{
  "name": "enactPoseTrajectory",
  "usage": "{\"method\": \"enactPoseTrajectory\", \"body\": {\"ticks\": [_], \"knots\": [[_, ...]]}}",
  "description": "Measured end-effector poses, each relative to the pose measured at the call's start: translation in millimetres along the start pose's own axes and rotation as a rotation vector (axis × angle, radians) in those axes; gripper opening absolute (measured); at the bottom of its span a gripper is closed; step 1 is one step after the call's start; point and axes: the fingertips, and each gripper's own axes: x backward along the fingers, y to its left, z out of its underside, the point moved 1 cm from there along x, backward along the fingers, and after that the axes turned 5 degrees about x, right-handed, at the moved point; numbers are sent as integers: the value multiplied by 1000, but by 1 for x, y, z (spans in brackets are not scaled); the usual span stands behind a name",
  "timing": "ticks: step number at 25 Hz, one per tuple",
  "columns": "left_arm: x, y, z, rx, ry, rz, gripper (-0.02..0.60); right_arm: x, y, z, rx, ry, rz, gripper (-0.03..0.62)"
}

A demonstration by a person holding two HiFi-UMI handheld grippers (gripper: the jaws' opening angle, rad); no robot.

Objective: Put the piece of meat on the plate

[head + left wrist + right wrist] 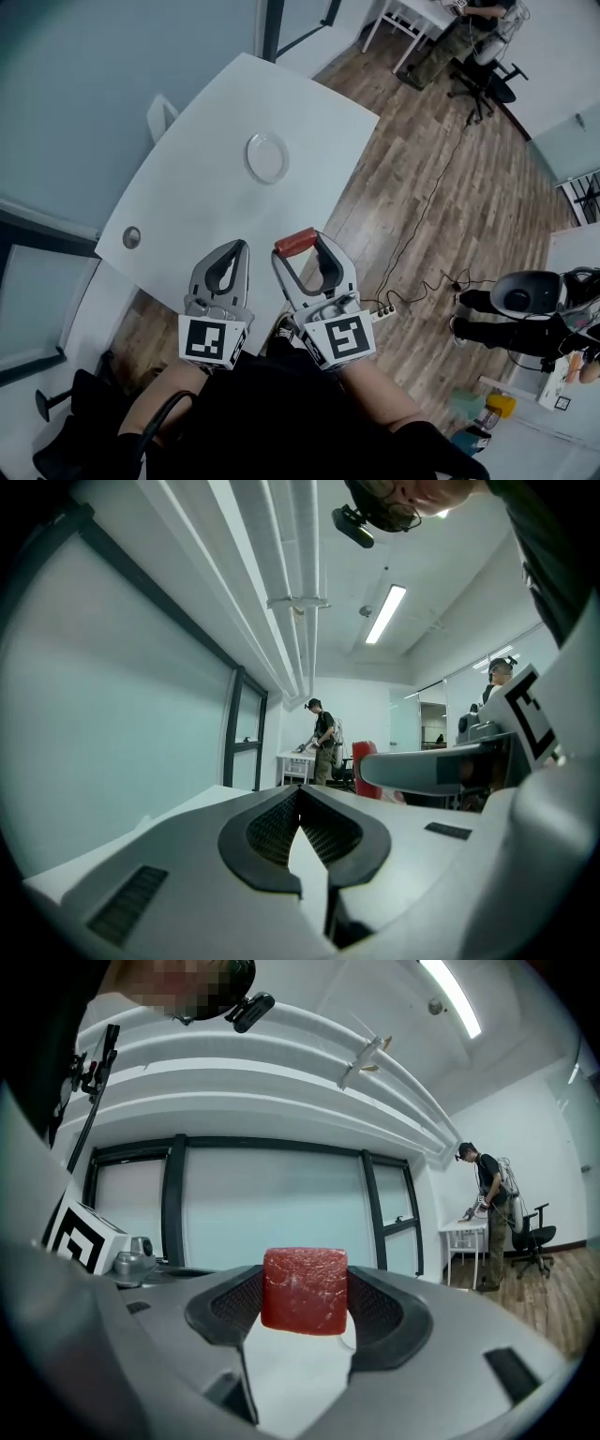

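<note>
Clamping a red, square-cut piece of meat (304, 1290) between its two grey jaws, the right gripper (298, 246) hangs at the near edge of a white table with rounded corners (206, 202). The meat is off the small round white plate (267, 157), nearer the person than it and well apart from it. The plate lies bare on the table, with open tabletop between it and the meat.

The left gripper (300, 799) sits just beside the right one, also on the person's side of the plate. Its jaws are together with their tips touching and nothing between them.

A small round grey disc (131, 237) lies on the table to the left of the plate and nearer the person. To the right of the plate, off the table, a dark cable (422, 220) runs across the wooden floor (412, 141) to a white power strip (382, 307). Far beyond the plate, another person (483, 1199) stands at a small white desk (459, 1230).

In the head view only the top edge of the meat shows. The grippers cover the table's near edge, and the person's dark sleeves are cut off at the bottom.

There is one plate, one piece of meat, one grey disc and two grippers.
</note>
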Motion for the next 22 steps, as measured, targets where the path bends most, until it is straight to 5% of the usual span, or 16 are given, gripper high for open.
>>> {"method": "enactPoseTrajectory", "body": {"ticks": [15,22], "knots": [[-42,48,16,32,45,108,3,-63,-4,22,-41,69,102,279],[-88,68,20,48,86,75,3,-105,-34,29,-67,101,83,279]]}}
